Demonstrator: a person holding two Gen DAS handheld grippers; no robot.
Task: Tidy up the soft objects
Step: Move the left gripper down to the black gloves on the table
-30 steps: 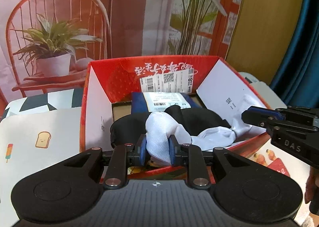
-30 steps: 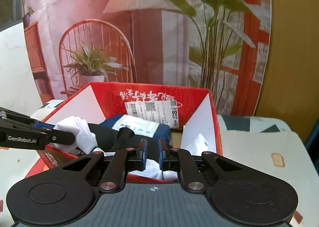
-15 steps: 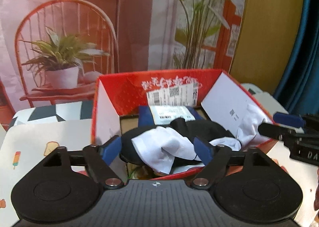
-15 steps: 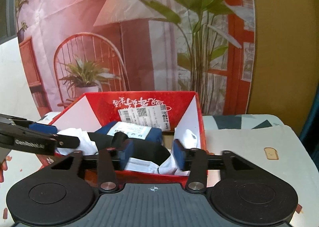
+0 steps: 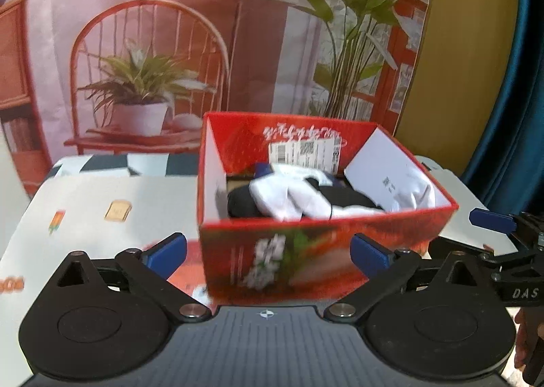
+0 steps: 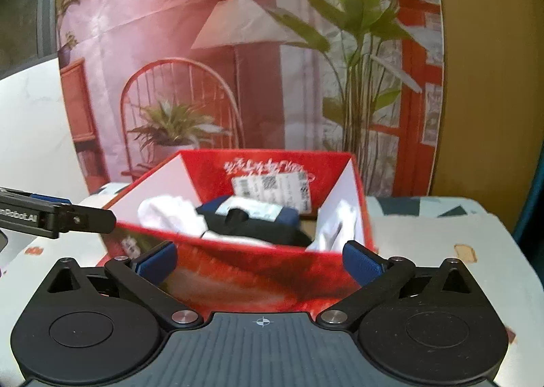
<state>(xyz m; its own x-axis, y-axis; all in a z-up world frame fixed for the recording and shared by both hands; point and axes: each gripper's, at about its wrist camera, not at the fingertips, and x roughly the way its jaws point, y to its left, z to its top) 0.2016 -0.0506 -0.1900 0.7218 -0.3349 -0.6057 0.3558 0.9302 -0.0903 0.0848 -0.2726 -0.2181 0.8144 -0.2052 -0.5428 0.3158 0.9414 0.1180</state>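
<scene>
A red cardboard box (image 5: 425,217) stands on the table and holds a white cloth (image 5: 282,196) lying over a black garment (image 5: 244,203), with a blue labelled package (image 6: 251,210) behind them. The cloth's other end (image 6: 336,227) rests against the box's right inner wall. My left gripper (image 5: 268,251) is in front of the box, its jaws opening wide with nothing gripped. My right gripper (image 6: 258,261) is also before the box (image 6: 238,247), jaws opening and holding nothing. Each gripper's fingers show at the edge of the other's view.
The table wears a pale cover (image 5: 102,210) printed with toast and ice-lolly pictures. A printed backdrop (image 5: 170,47) of a chair, potted plants and a lamp hangs right behind the box. A blue curtain (image 5: 510,115) is at the right.
Both grippers opened and let go of the white cloth, which now lies in the box. Both pulled back from over the box to in front of it.
</scene>
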